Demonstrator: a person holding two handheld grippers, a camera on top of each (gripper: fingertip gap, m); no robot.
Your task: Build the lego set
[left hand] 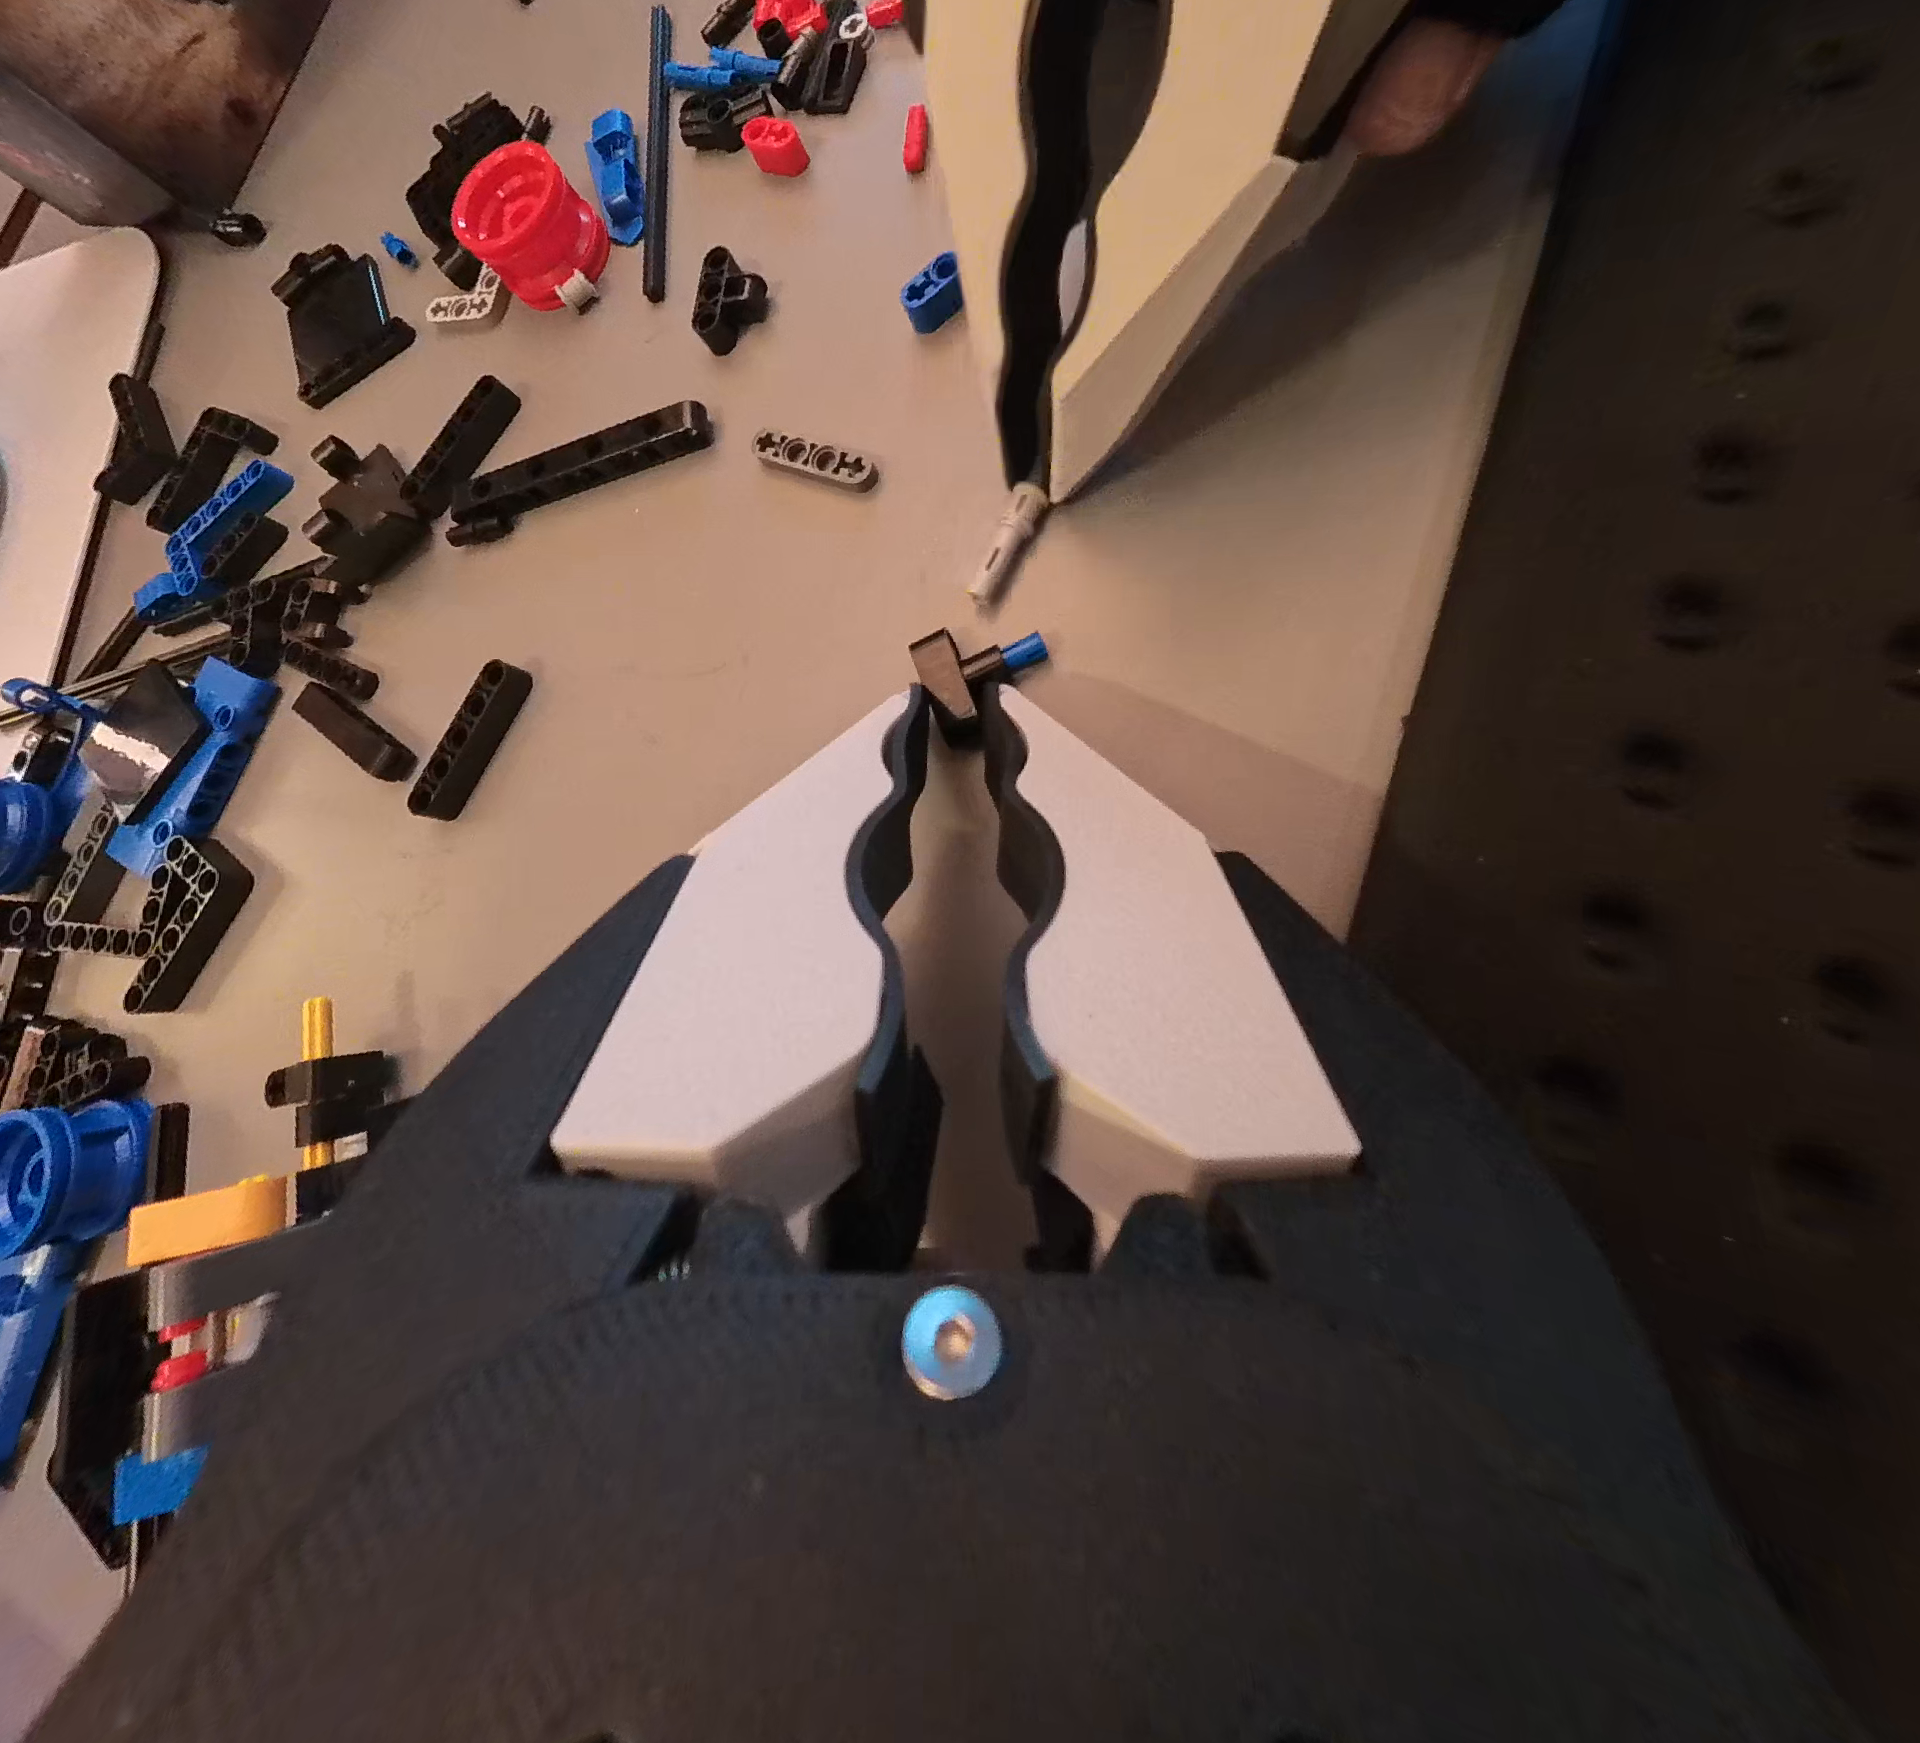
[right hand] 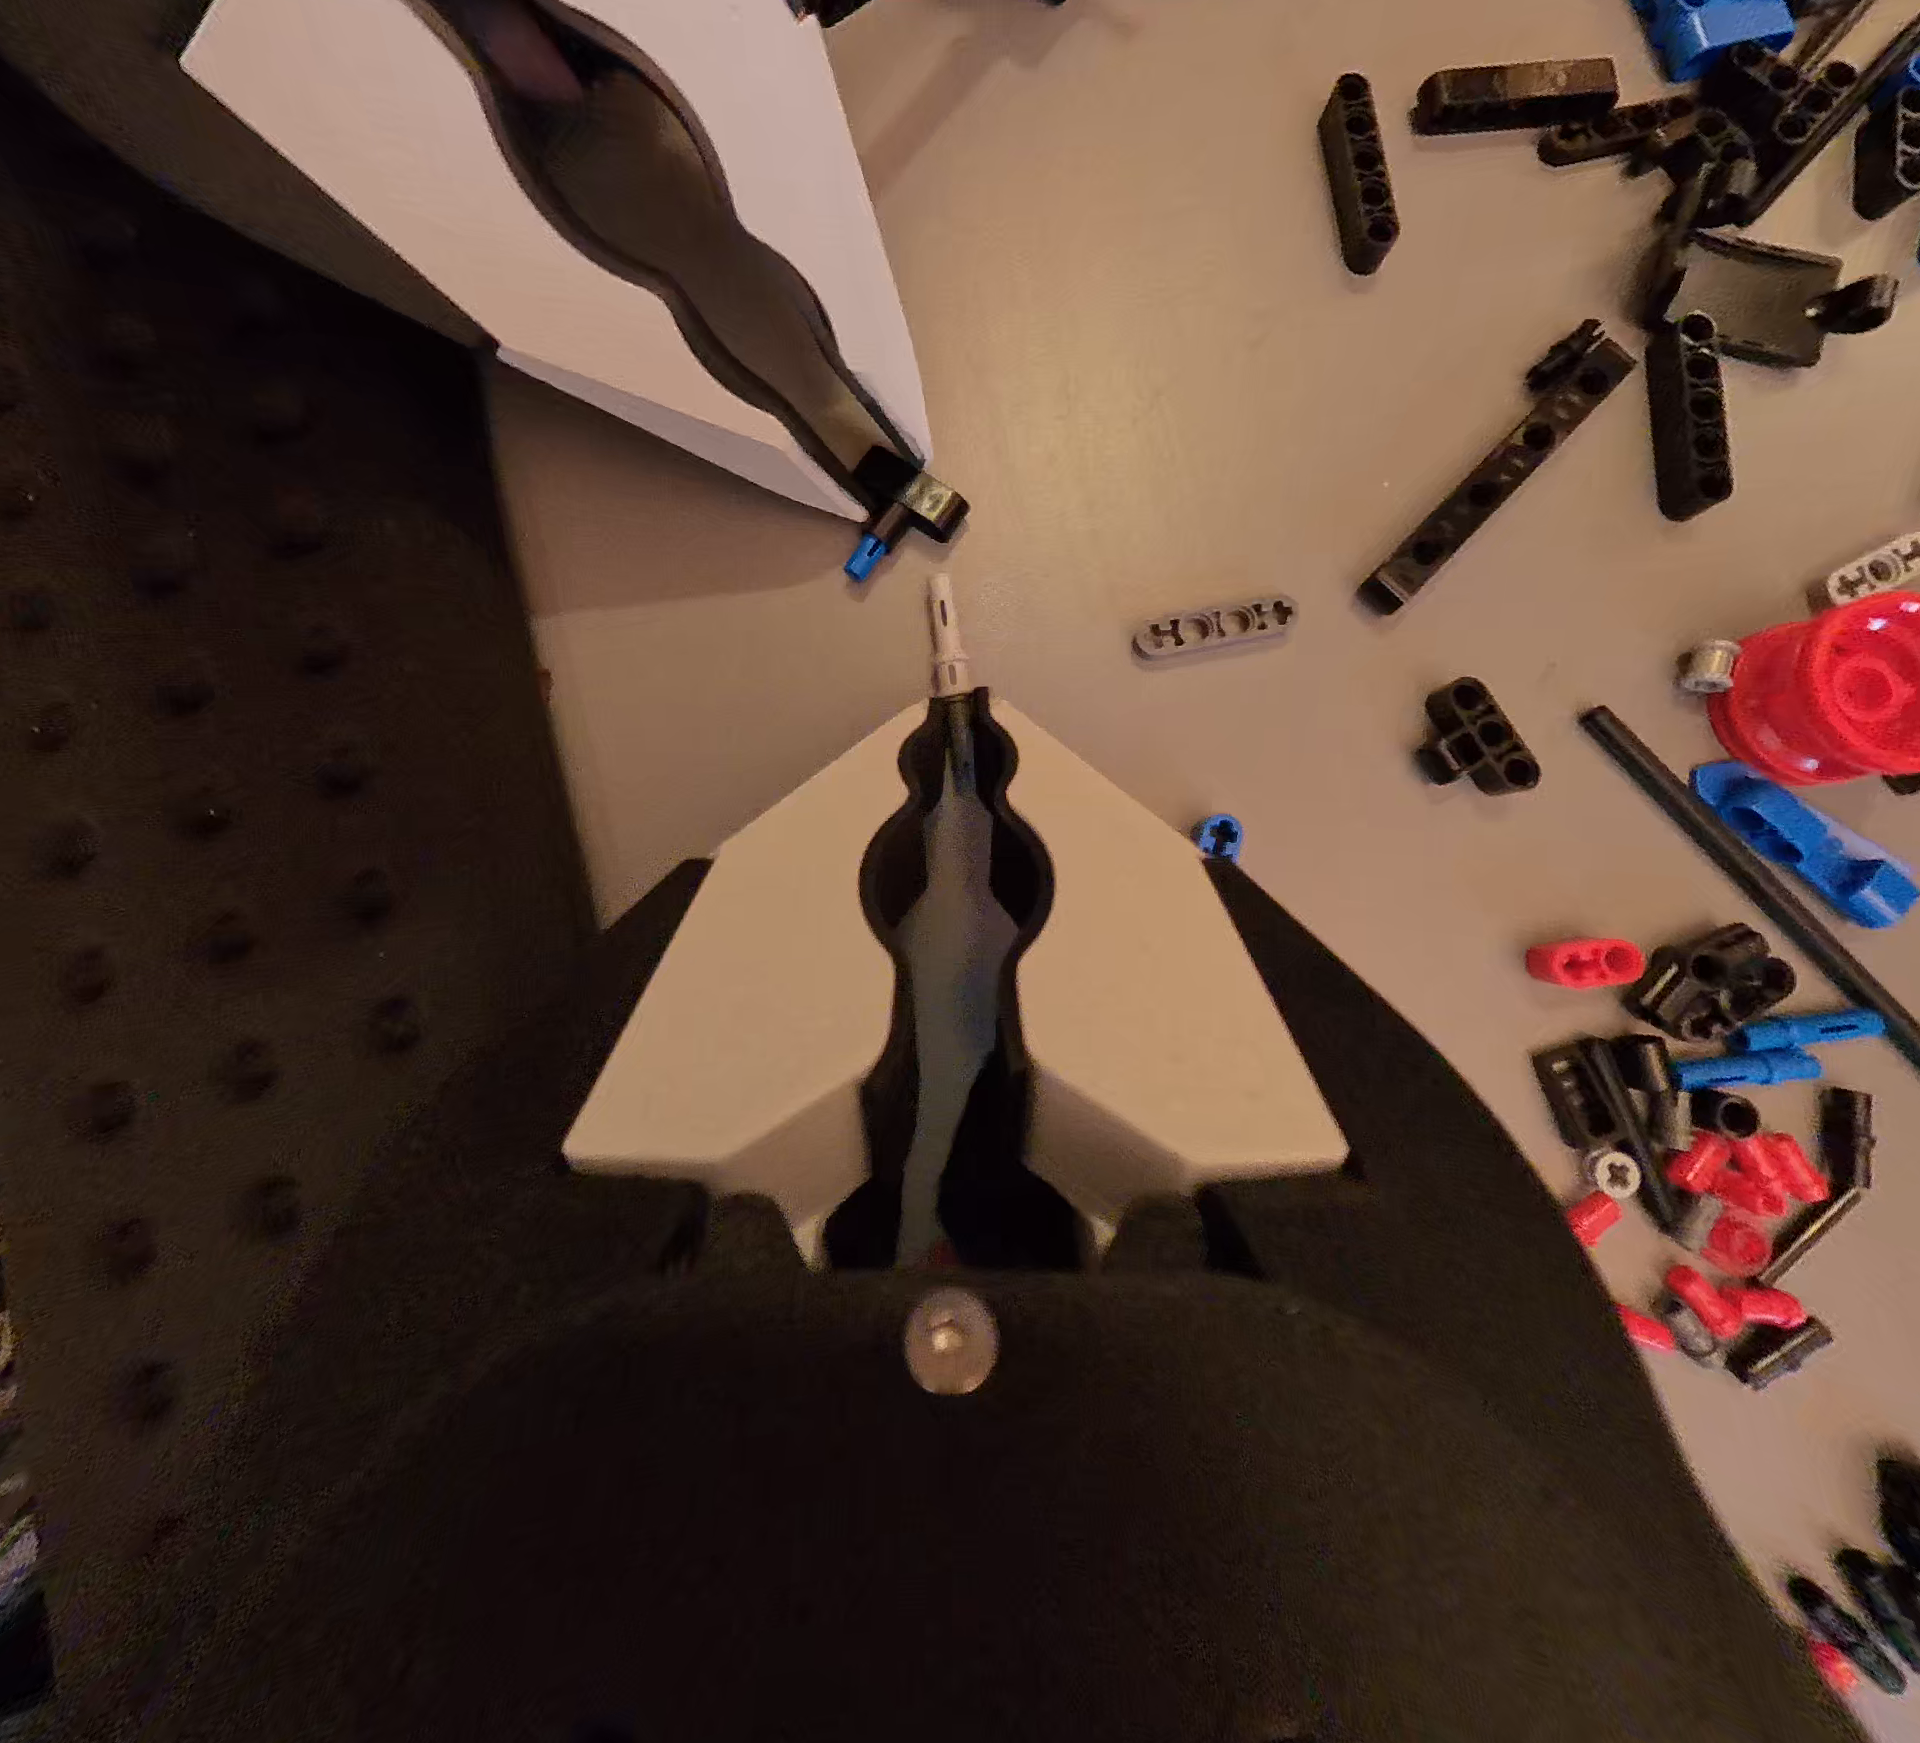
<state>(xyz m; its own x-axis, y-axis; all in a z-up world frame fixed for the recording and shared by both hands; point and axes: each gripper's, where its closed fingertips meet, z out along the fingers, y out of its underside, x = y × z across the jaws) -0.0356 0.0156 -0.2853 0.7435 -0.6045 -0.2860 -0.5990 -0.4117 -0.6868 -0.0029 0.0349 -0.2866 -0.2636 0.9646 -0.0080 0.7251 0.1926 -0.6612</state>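
My left gripper point(left hand: 956, 719) is shut on a small black piece point(left hand: 948, 677) with a blue pin point(left hand: 1023, 652) sticking out of its side. It also shows in the right wrist view point(right hand: 883, 483) at upper left, with the black piece point(right hand: 923, 504) and the blue pin point(right hand: 864, 557). My right gripper point(right hand: 954, 706) is shut on a light grey pin point(right hand: 943, 633) that points toward the black piece, a short gap apart. In the left wrist view the right gripper point(left hand: 1034, 478) comes down from the top with the grey pin point(left hand: 1006, 542).
Loose black, blue and red pieces lie over the grey table point(left hand: 675, 613). A red wheel hub point(left hand: 530, 223), a long black beam point(left hand: 587, 469) and a grey flat link point(left hand: 816, 457) lie left of the grippers. A dark studded mat point(left hand: 1683, 758) borders the table's right edge. The tips of one gripper are about 5 cm away from the tips of the other.
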